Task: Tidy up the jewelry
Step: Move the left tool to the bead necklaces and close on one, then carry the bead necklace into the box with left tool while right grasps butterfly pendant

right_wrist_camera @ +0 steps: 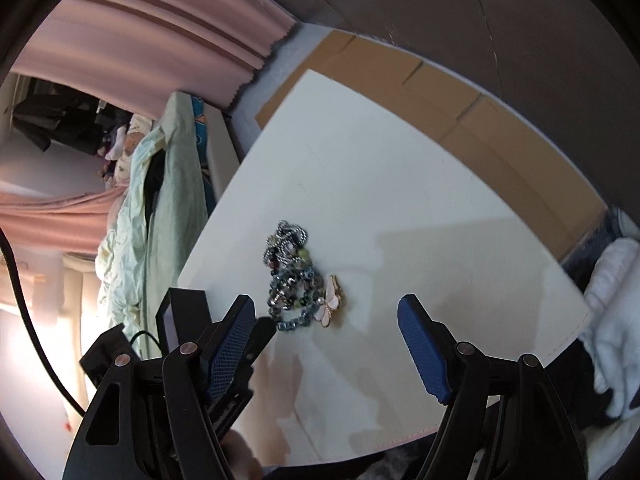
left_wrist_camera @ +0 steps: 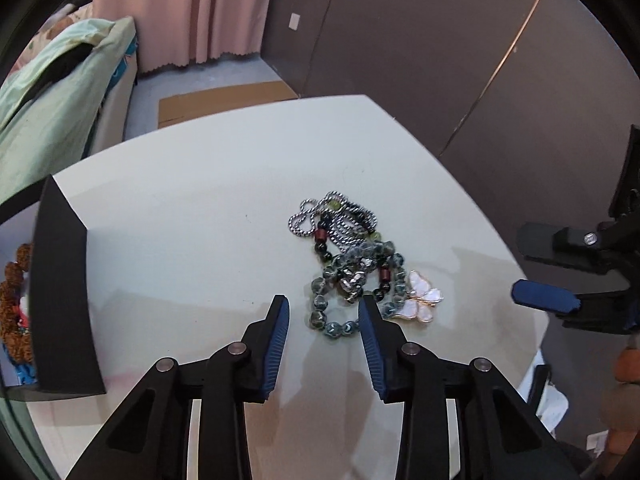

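A tangle of jewelry lies on the white table. It holds a silver chain, a dark bead string with red beads, a blue-grey glass bead bracelet and a white butterfly pendant. My left gripper is low over the near end of the pile. Its jaws stand apart, and the glass bracelet's near loop lies between the tips without being pressed. My right gripper hovers open and empty nearer than the pile, with the butterfly between its tips in that view. It also shows at the right edge.
A black box stands at the table's left edge with a brown beaded piece inside. Beyond the table are a bed with a green quilt, cardboard on the floor and pink curtains. White cloth lies off the right edge.
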A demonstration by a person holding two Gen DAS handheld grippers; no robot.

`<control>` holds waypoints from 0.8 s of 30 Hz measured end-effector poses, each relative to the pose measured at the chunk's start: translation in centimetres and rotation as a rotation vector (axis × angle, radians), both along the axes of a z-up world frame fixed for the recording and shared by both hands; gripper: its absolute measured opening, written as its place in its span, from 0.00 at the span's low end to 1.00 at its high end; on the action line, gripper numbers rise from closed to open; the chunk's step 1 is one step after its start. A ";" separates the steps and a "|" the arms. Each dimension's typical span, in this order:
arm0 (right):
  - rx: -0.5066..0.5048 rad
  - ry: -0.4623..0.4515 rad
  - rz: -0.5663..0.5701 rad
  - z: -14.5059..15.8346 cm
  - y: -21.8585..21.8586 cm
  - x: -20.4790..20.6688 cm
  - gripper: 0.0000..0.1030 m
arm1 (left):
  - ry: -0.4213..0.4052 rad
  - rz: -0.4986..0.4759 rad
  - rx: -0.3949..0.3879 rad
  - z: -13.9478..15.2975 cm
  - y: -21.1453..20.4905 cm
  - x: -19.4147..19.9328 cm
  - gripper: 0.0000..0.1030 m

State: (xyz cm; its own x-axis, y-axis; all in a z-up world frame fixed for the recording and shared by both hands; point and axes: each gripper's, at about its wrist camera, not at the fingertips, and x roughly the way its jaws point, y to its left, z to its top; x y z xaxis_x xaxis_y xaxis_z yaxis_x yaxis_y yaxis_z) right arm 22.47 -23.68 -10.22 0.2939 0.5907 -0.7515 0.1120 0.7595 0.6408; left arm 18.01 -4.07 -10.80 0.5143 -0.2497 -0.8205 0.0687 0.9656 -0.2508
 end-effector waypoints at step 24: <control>0.075 0.094 0.021 -3.3 2.1 0.4 0.40 | -0.129 0.021 -0.006 3.7 1.2 -1.3 0.08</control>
